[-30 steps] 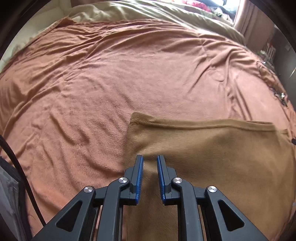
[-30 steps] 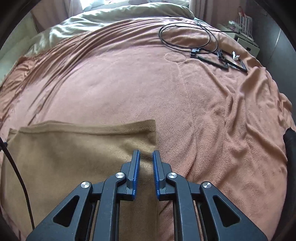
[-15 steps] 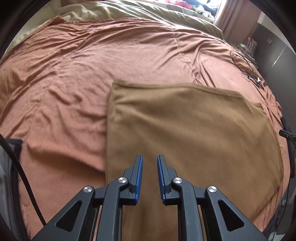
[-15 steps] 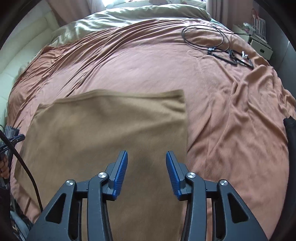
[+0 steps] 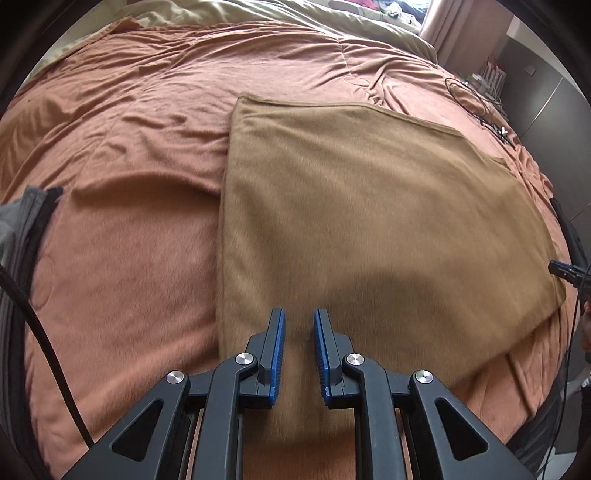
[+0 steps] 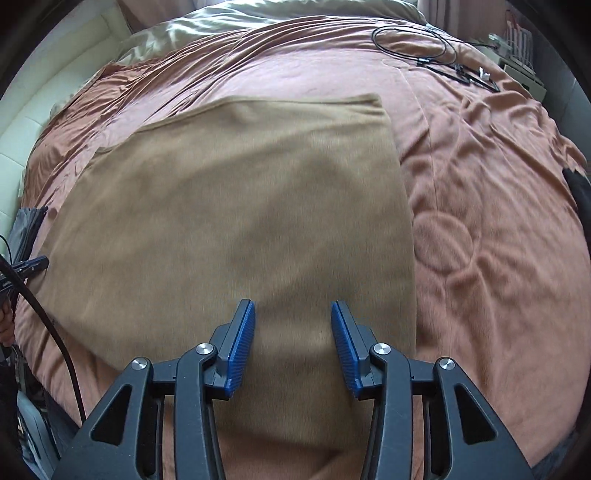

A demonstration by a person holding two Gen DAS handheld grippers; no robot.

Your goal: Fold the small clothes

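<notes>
- The left tongs are seen angled steeply down over the near part of a tan cloth; the blue pads are held a narrow gap apart, with nothing pinched.
- The right tongs are likewise angled down over the tan cloth, spread clearly wider, also with nothing between the pads.
- One tan cloth is seen, lying flat on the rust-coloured blanket of the bed, toward its near edge.
- Only in the right view is a looped black cable shown clearly, at 1 o'clock on the blanket.
- Only in the left view is a curtain shown at 1 o'clock.
- Two tongs are counted.
</notes>
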